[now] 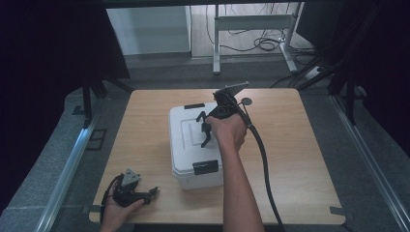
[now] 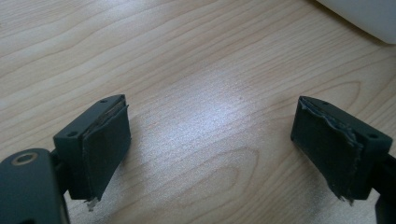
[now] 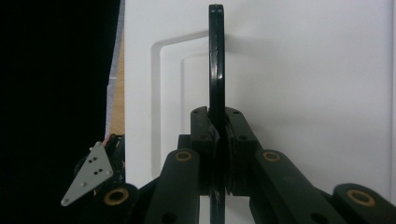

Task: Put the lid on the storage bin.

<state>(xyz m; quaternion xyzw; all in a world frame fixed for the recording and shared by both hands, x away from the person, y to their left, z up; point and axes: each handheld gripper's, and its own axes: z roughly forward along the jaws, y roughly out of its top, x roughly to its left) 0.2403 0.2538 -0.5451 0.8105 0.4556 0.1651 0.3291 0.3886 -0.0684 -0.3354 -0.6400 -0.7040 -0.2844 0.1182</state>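
The white rectangular plastic storage box (image 1: pixel 193 145) stands at the centre of the light wooden surface (image 1: pixel 300 159) in the high view, with one black latch (image 1: pixel 205 167) on its near end and another black latch (image 1: pixel 194 106) on its far end. The right gripper (image 1: pixel 209 129) sits above the box lid. In the right gripper view, the right gripper (image 3: pixel 218 135) has its jaws clamped together on the thin black carrying handle (image 3: pixel 215 60), which stands up edge-on from the white lid (image 3: pixel 303 84).

The left gripper (image 1: pixel 145 195) rests on the surface at the lower left of the high view, apart from the box. In the left gripper view, the left gripper (image 2: pixel 210 140) has its jaws wide apart over bare wood, with a box corner (image 2: pixel 364 18) at the upper right.
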